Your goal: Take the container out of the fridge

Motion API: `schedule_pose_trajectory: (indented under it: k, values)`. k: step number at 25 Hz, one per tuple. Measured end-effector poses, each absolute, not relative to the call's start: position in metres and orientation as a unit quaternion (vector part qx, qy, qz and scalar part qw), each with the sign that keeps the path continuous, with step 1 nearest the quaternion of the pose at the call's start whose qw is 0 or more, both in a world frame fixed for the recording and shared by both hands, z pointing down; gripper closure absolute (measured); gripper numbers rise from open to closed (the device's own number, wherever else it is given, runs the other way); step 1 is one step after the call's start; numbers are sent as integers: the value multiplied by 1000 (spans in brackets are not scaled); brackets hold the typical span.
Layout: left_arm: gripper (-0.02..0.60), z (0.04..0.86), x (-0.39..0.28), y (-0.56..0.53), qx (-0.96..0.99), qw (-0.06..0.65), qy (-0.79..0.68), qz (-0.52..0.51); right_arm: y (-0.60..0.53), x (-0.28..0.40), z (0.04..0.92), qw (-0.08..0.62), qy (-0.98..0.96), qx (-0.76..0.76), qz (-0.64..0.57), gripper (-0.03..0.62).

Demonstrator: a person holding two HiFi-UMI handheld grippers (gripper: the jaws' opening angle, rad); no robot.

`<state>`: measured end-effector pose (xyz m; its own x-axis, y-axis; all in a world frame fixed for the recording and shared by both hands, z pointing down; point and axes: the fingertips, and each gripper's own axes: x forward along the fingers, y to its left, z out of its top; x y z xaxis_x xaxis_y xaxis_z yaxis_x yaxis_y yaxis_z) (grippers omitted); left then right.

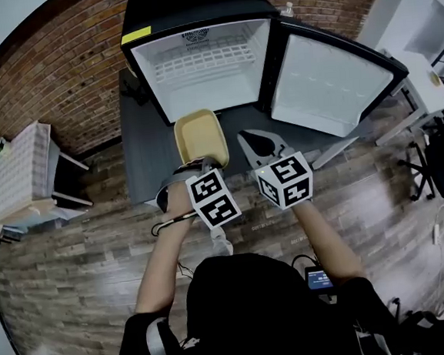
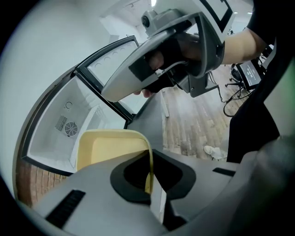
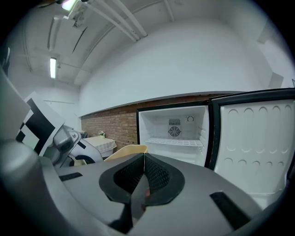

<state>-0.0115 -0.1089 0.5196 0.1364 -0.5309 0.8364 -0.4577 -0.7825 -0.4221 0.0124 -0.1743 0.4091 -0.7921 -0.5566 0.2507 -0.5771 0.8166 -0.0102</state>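
Note:
A pale yellow container [image 1: 200, 138] hangs in front of the open fridge [image 1: 204, 66], above the dark table [image 1: 144, 152]. My left gripper [image 1: 196, 167] is shut on its near rim. In the left gripper view, the thin yellow wall of the container [image 2: 110, 147] stands pinched between the pads of the left gripper [image 2: 150, 179]. My right gripper [image 1: 252, 141] is just to the right of the container, shut with nothing in it. In the right gripper view, the jaws of the right gripper [image 3: 144, 163] meet edge to edge, and the container's rim [image 3: 126, 151] shows to their left.
The fridge's interior [image 3: 175, 133] shows one wire shelf and a fan. Its door [image 1: 329, 82] is swung wide to the right. A small table with a checked cloth [image 1: 21, 179] stands at the left, and a white desk [image 1: 425, 31] and a dark chair [image 1: 437, 162] at the right.

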Motion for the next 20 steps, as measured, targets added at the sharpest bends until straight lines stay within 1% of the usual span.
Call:
schedule_pose_trajectory:
  k: [14, 20]
  values:
    - [559, 522, 37, -32, -759, 6, 333, -560, -108, 62, 398, 94, -949, 300, 23, 554]
    - [560, 523, 47, -7, -754, 10, 336, -564, -84, 72, 396, 92, -949, 301, 21, 554]
